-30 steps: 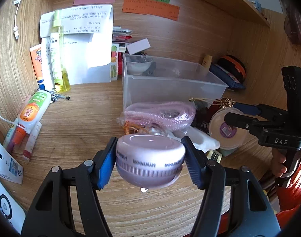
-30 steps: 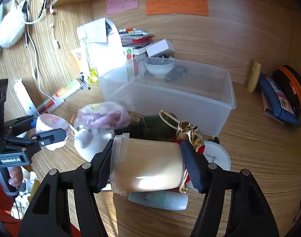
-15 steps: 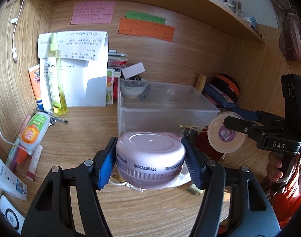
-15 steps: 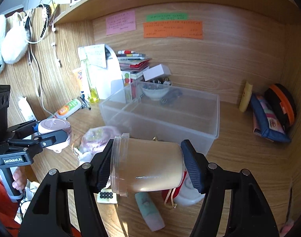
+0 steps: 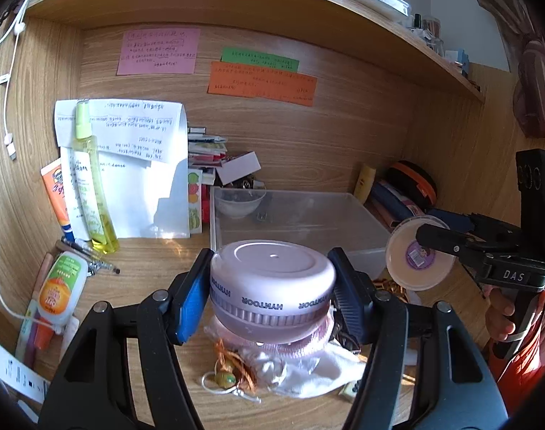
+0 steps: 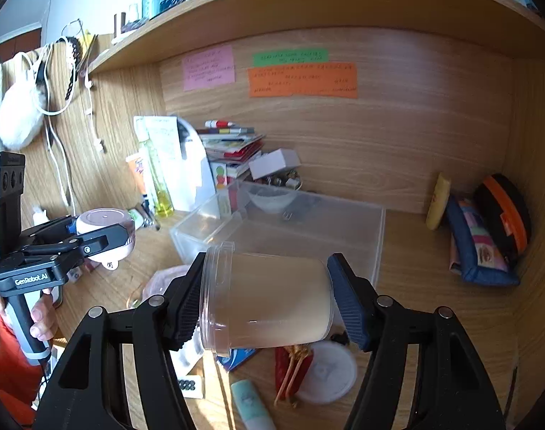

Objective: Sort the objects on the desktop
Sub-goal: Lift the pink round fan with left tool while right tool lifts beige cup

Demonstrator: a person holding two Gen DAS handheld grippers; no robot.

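Nearest in the left wrist view, the left gripper (image 5: 272, 286) is clenched on a round lilac plastic device with a ribbed band (image 5: 272, 283), pads pressed against its opposite sides, and it is held clear of the wooden desk (image 5: 150, 276). In the right wrist view, the right gripper (image 6: 265, 301) is clamped on a clear plastic jar lying on its side (image 6: 269, 301), one pad at the open rim and the other at the base.

Below both lies the unsorted clutter: a white cloth (image 5: 308, 365), a tasselled charm (image 5: 229, 372), a flat white lid (image 6: 326, 372) and a pale green tube (image 6: 251, 405).

Just beyond stands the clear rectangular plastic bin (image 5: 365, 225), with a small white bowl (image 5: 240, 204) in its far corner.

The step in hand is judged to be the carrying of both items to the bin. Each should be kept high enough for the near wall to be cleared, and the two grippers kept well apart so that they are not knocked together. The jar, gripped end to end, may slip if tilted; it is best kept level, lowered onto the bare floor away from the bowl, and released only once set down.
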